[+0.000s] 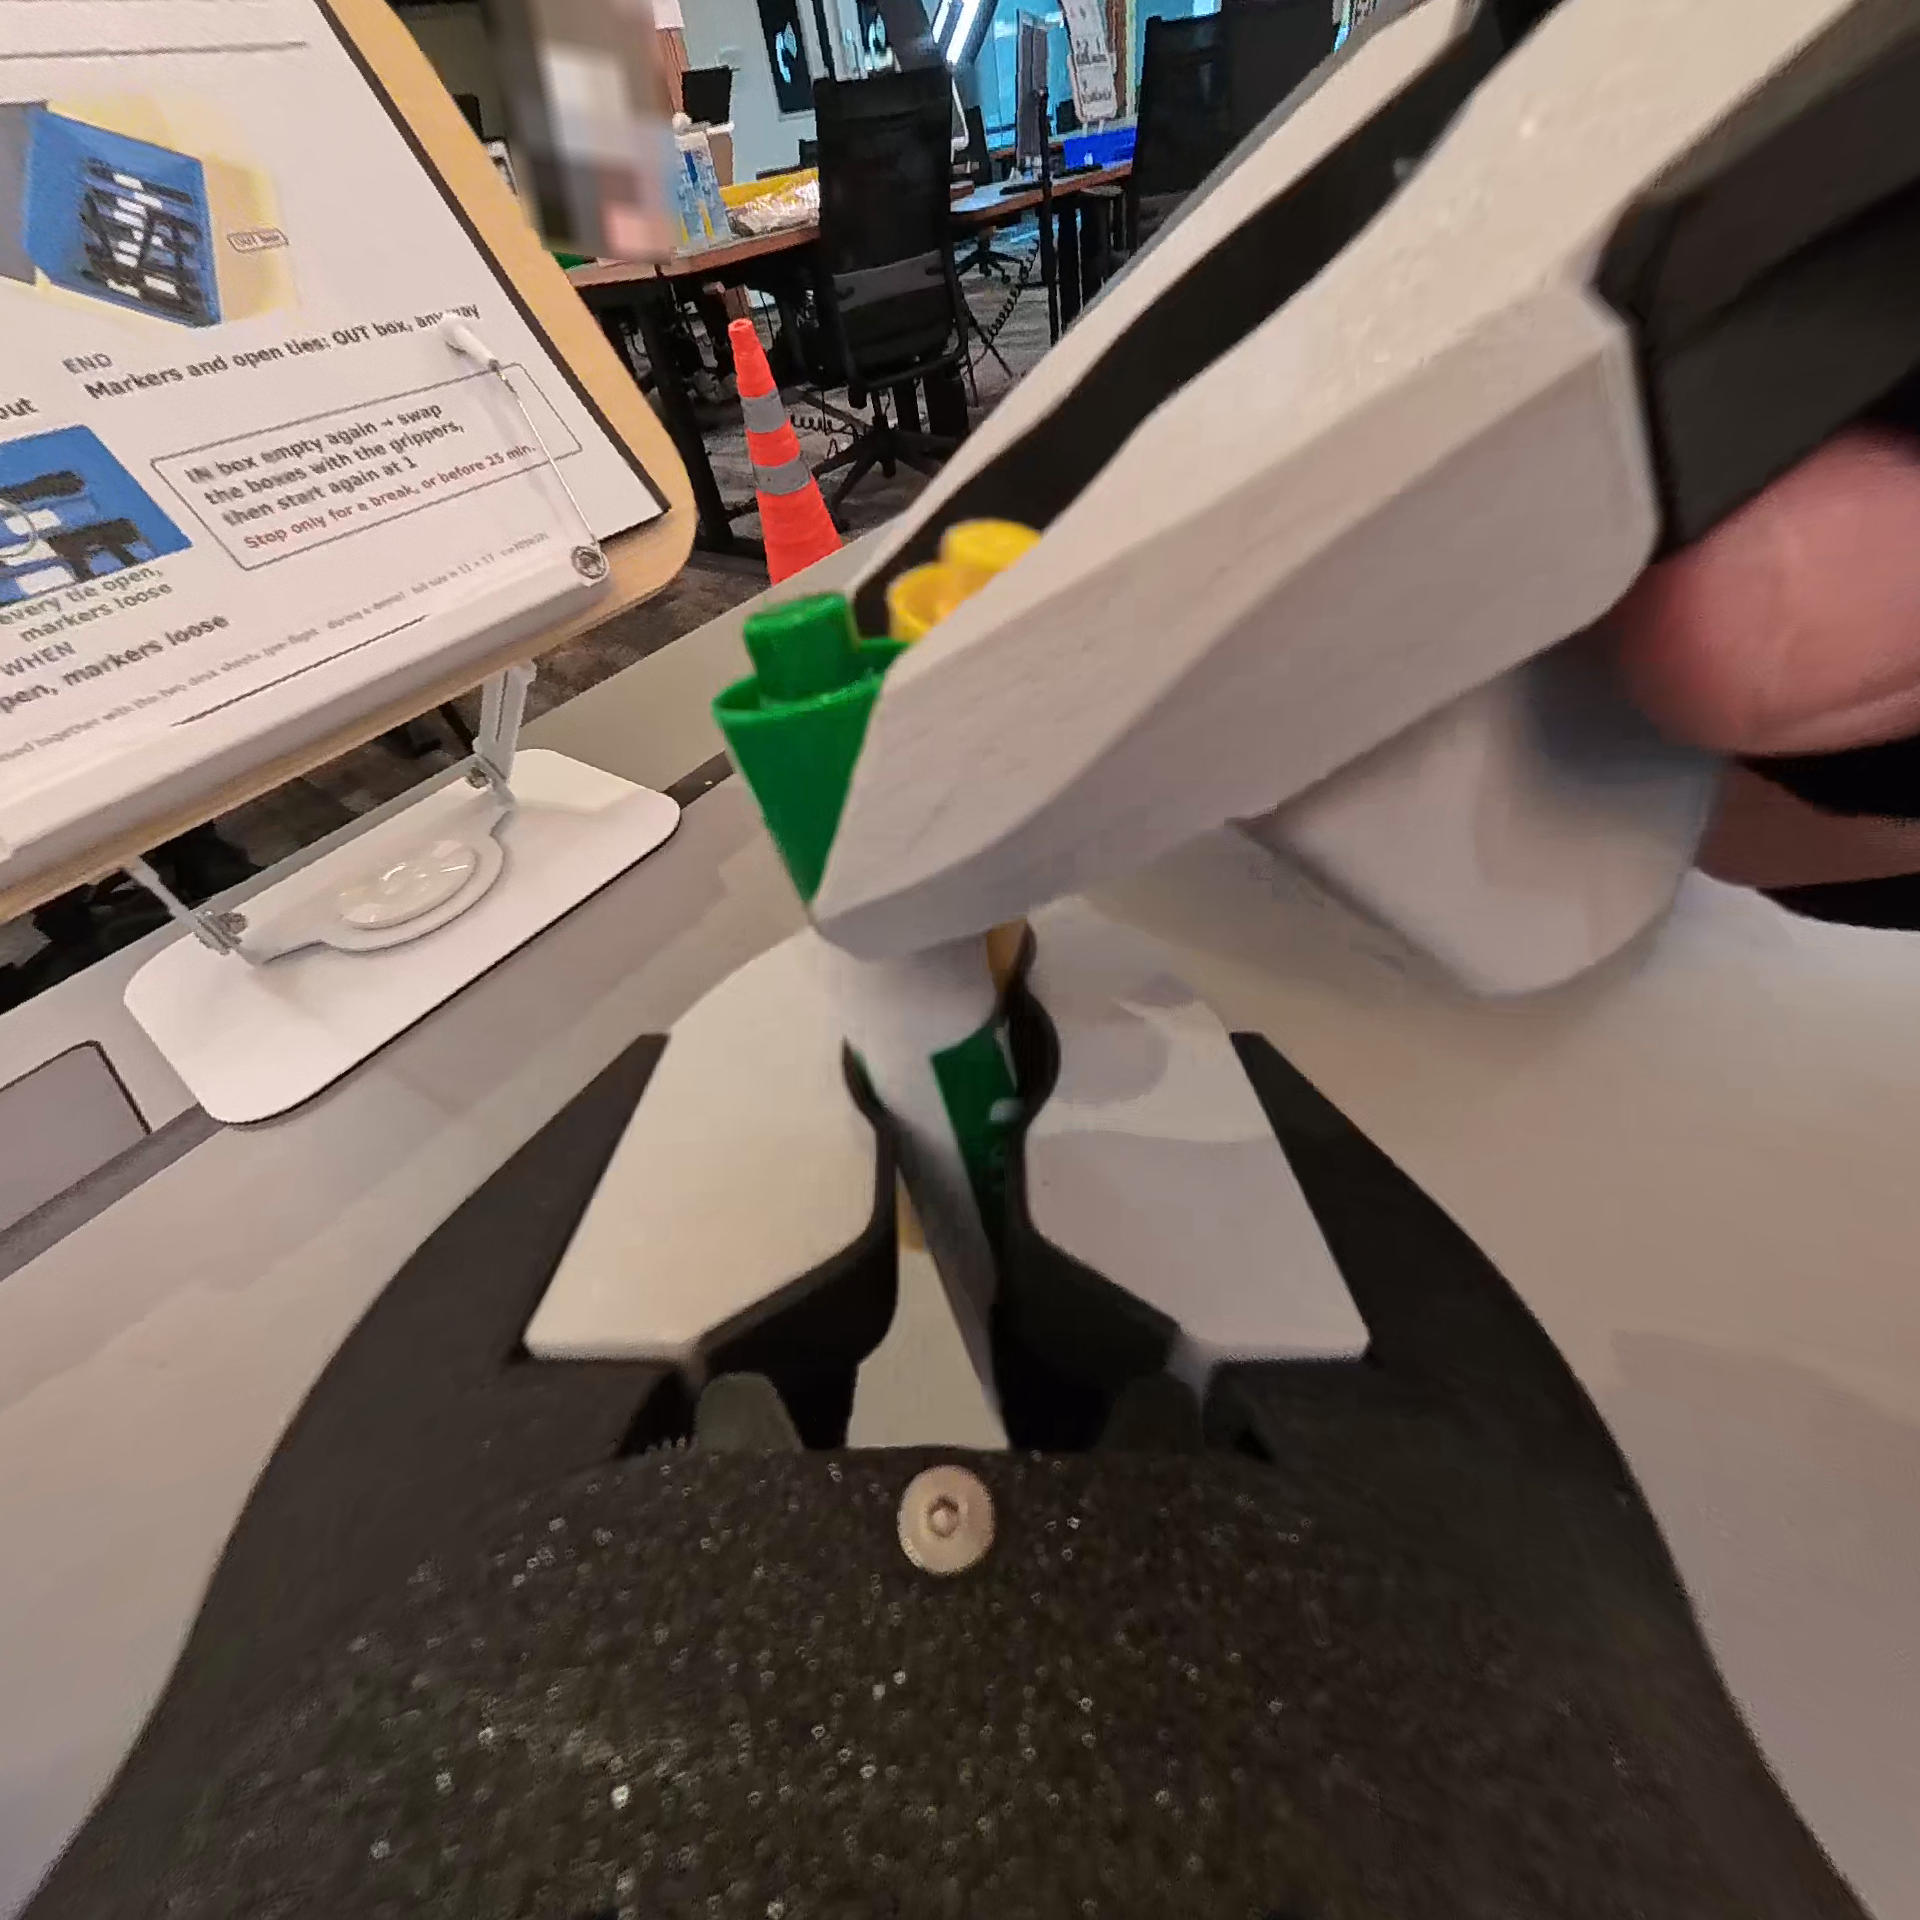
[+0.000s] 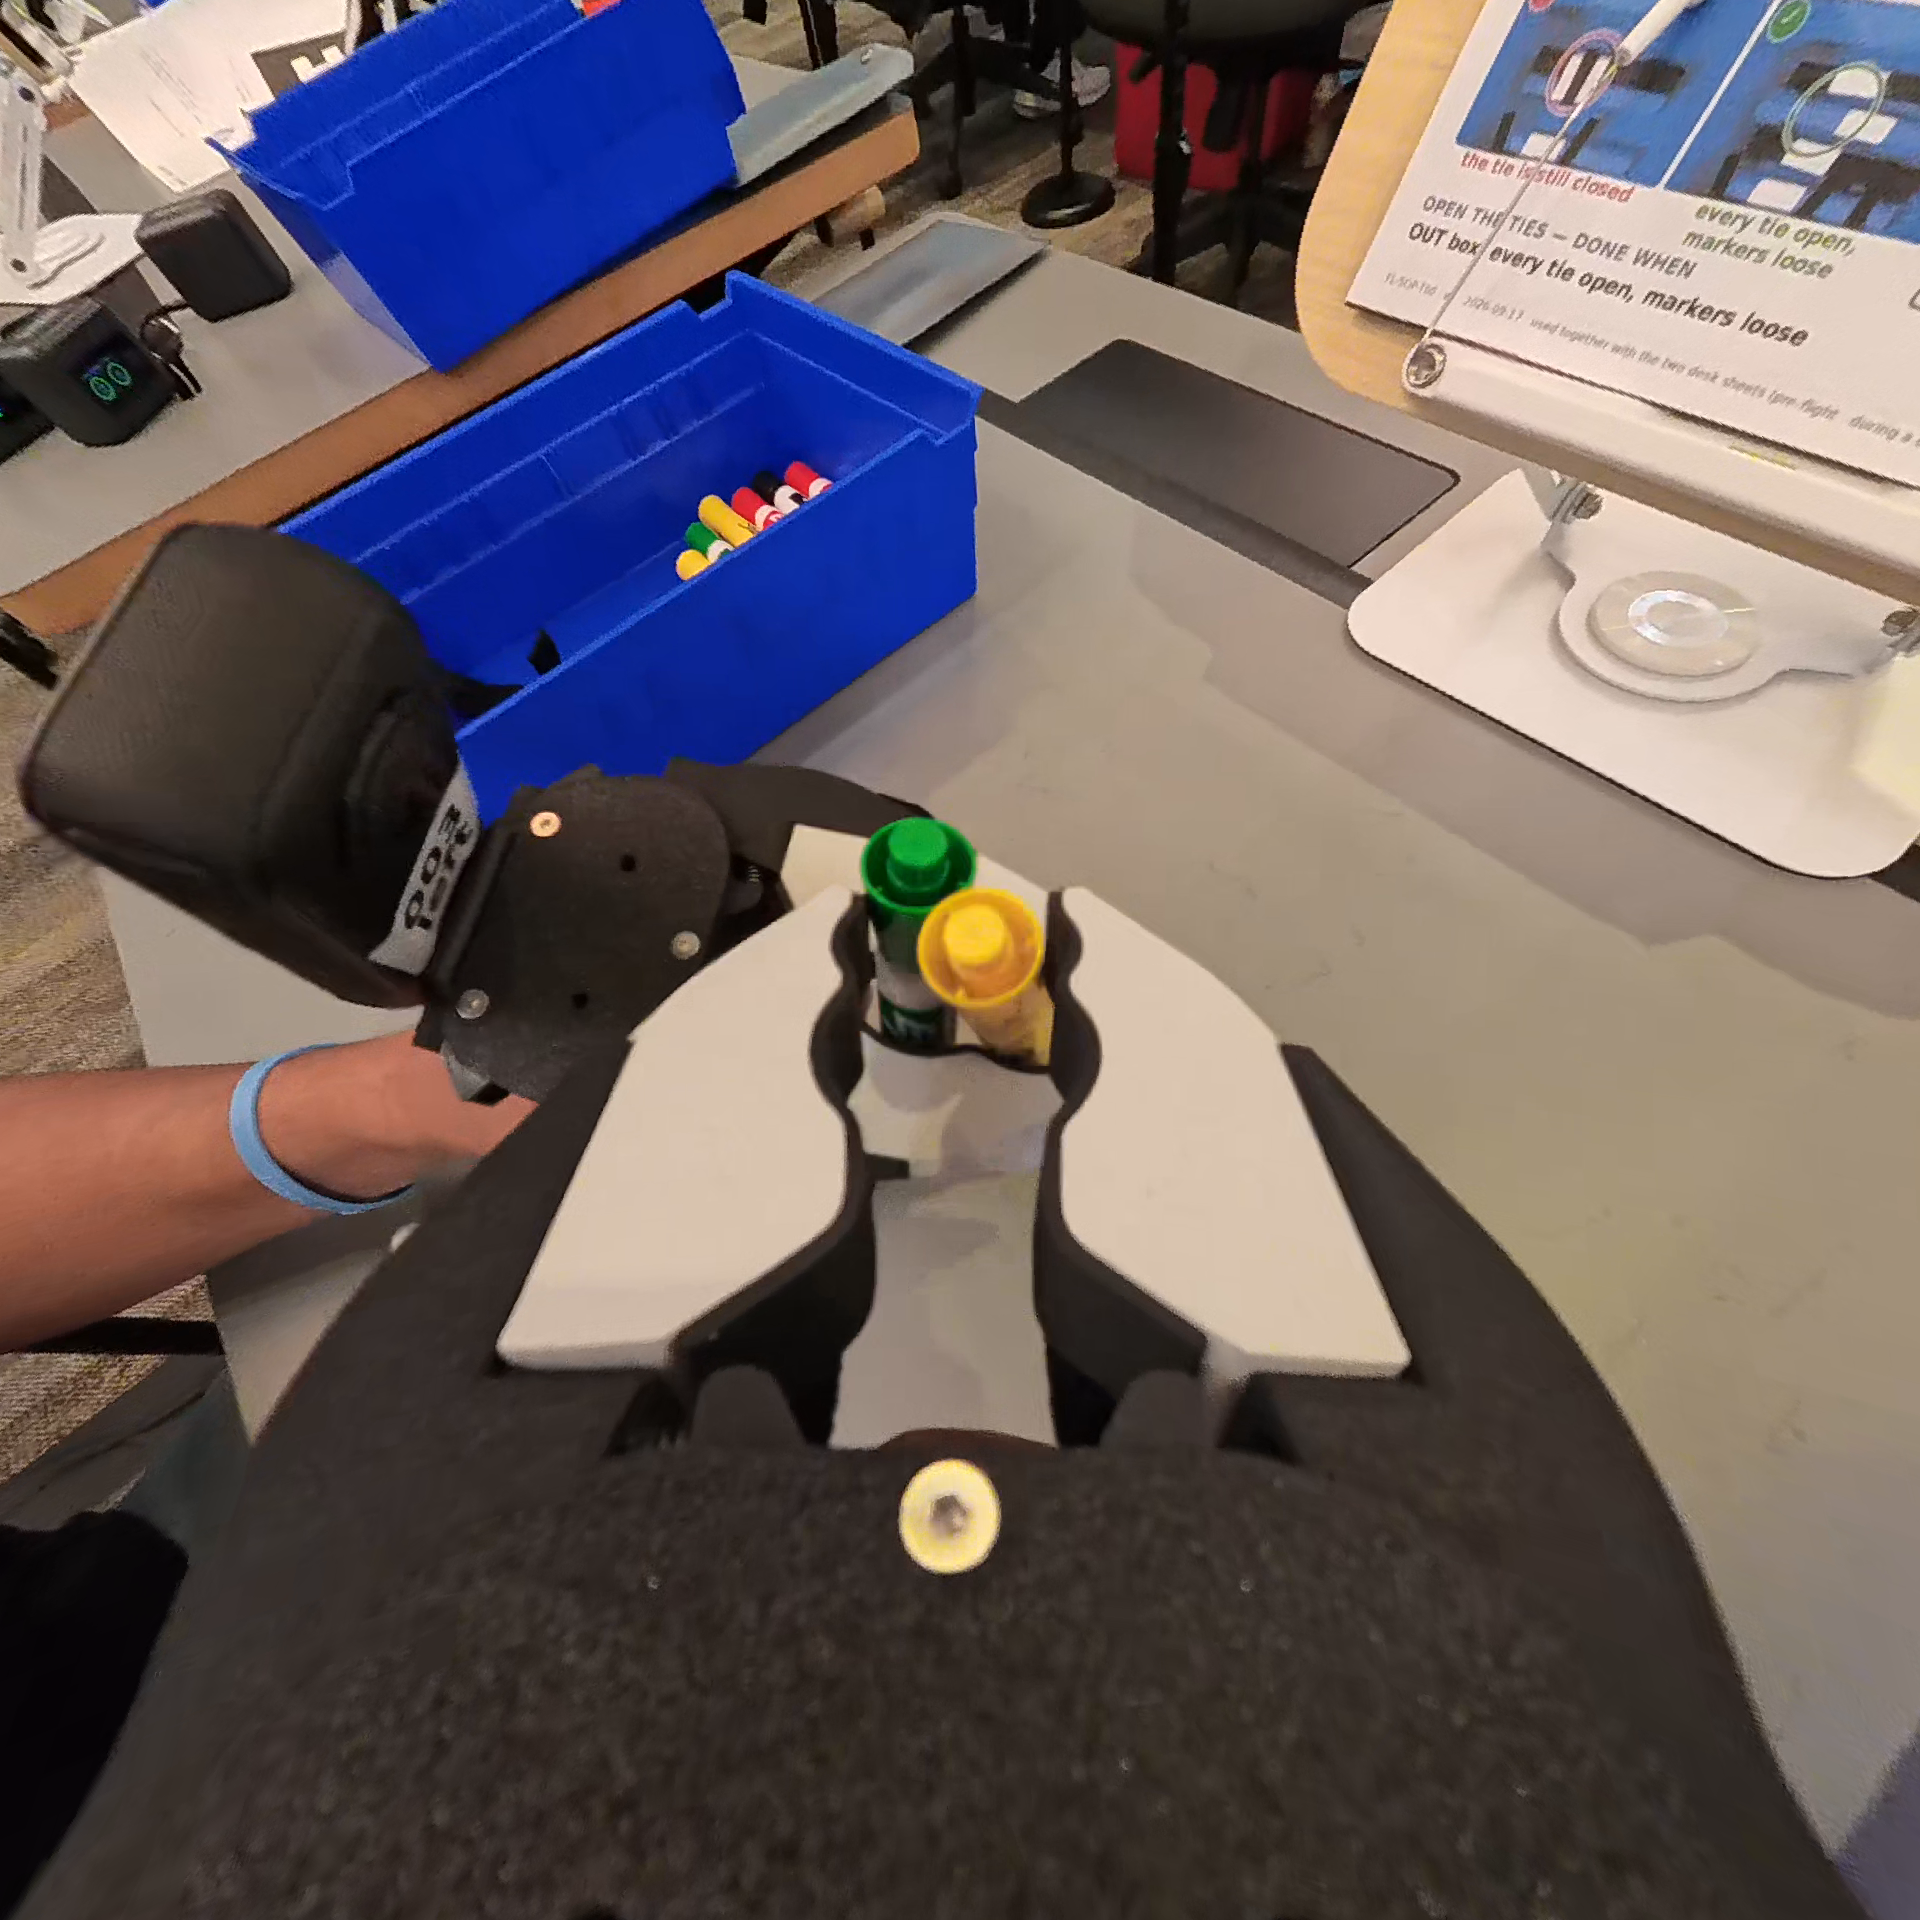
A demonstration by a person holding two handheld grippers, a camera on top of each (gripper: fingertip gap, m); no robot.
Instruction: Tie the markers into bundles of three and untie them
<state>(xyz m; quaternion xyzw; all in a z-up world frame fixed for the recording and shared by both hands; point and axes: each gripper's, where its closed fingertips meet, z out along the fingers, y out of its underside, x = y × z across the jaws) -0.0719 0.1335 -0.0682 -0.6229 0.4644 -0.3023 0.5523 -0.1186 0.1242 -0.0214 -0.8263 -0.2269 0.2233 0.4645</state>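
Observation:
A bundle of markers is held upright over the grey table (image 2: pixel 1403 1091). It shows a green-capped marker (image 1: pixel 800 717) and yellow-capped markers (image 1: pixel 961 582). My left gripper (image 1: pixel 951 1049) is shut on the lower bodies of the bundle. My right gripper (image 2: pixel 951 920) is shut on the bundle just below the caps, with the green cap (image 2: pixel 914 857) and one yellow cap (image 2: pixel 977 945) sticking out past its fingers. In the left wrist view the right gripper's pale fingers (image 1: pixel 1195 675) come in from the upper right. A thin dark band crosses the markers (image 2: pixel 940 1049); I cannot tell whether it is a tie.
A blue bin (image 2: pixel 935 488) behind the left gripper's housing (image 2: pixel 592 914) holds several loose markers (image 2: pixel 753 514). A second blue bin (image 2: pixel 488 156) stands behind it. An instruction sheet on a stand (image 2: pixel 1662 260) with a white base (image 2: pixel 1662 665) is at the right. A bare forearm with a blue wristband (image 2: pixel 301 1132) is at the left. About 6 cm separates my left fingertips from my right. The white base (image 2: pixel 1662 665) is about equally far from each gripper, around 35 cm. It turns up in the left wrist view (image 1: pixel 452 885) as well.

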